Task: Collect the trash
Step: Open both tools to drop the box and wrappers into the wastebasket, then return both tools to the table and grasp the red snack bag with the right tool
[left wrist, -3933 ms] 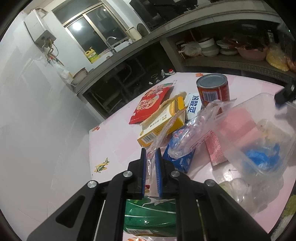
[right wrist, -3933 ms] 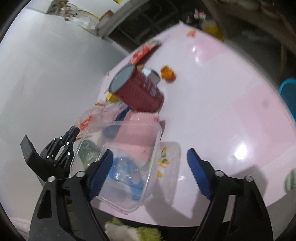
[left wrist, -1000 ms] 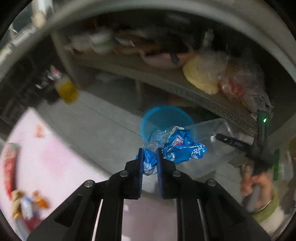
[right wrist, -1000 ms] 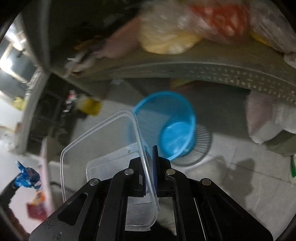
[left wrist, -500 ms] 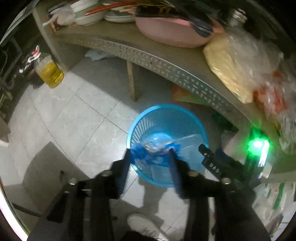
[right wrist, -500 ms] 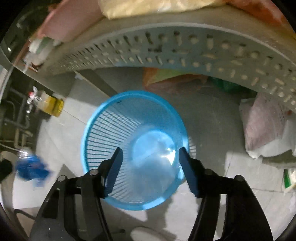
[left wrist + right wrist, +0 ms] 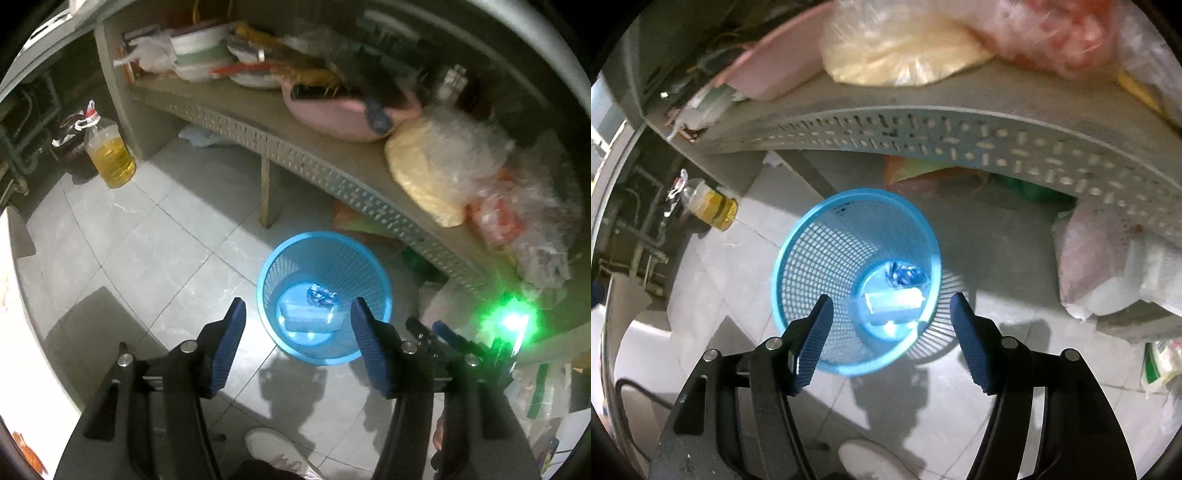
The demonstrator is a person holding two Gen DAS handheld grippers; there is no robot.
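Your left gripper hangs above the floor with its blue-padded fingers spread wide and nothing between them; your right gripper is likewise held apart and empty, its ribbed blue pads flanking the view downward; in the left wrist view part of the right gripper's black frame appears at lower right beside a bright green light.

Directly below both grippers stands the round blue plastic mesh wastebasket, upright on the pale grey tiled floor; at its bottom lie the clear rectangular plastic container and, just beside it, the crumpled blue wrapper.

Beyond the basket runs a grey perforated shelf carrying a pink plastic basin and a clear bag of yellow contents; a plastic jug of yellow liquid stands on the floor to the left; a white shoe shows at the lower edge.
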